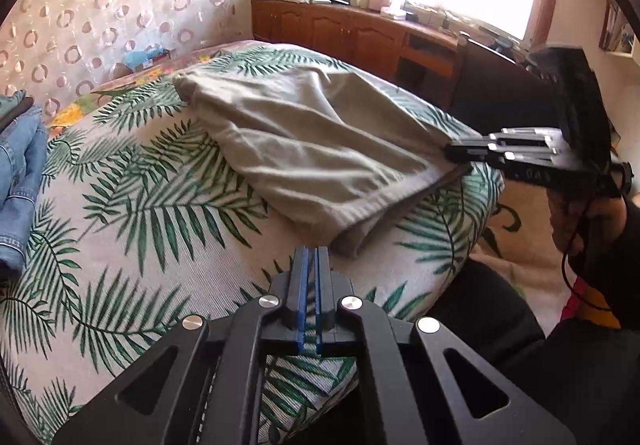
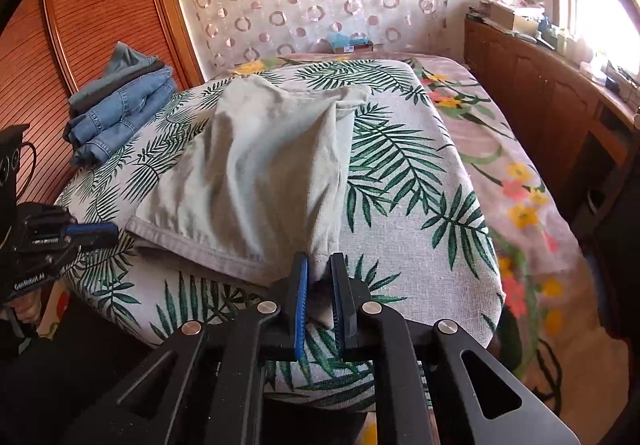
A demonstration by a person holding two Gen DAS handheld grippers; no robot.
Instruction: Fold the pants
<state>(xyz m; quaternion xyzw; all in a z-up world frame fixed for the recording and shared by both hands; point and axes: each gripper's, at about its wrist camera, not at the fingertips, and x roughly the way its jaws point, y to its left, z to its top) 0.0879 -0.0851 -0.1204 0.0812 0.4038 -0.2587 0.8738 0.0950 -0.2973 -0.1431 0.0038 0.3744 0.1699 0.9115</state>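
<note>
Here the beige pants [image 2: 256,173] are lying folded over on the palm-leaf cover [image 2: 404,173] of the bed, stretching away from the right tool [image 2: 320,269] toward the curtain. The right tool is pinching a corner of the hem between its blue pads [image 2: 301,293], with a narrow gap showing where the cloth bunches. Seen from the left wrist, the same right tool [image 1: 452,151] is sitting at the pants' [image 1: 304,141] far right corner, at the bed's edge. The left tool [image 1: 311,257] is hovering just short of the near folded edge, its jaws drawn together with only a sliver between them and, as far as the view allows, nothing caught there. From the right wrist, the left tool [image 2: 108,233] is hanging just left of the hem, apart from the fabric. A stack of folded jeans [image 2: 120,113] is resting well beyond the left tool, near the wooden wardrobe [image 2: 92,5]. A wooden cabinet [image 2: 540,85] is running along to the right tool's right, under the window.
</note>
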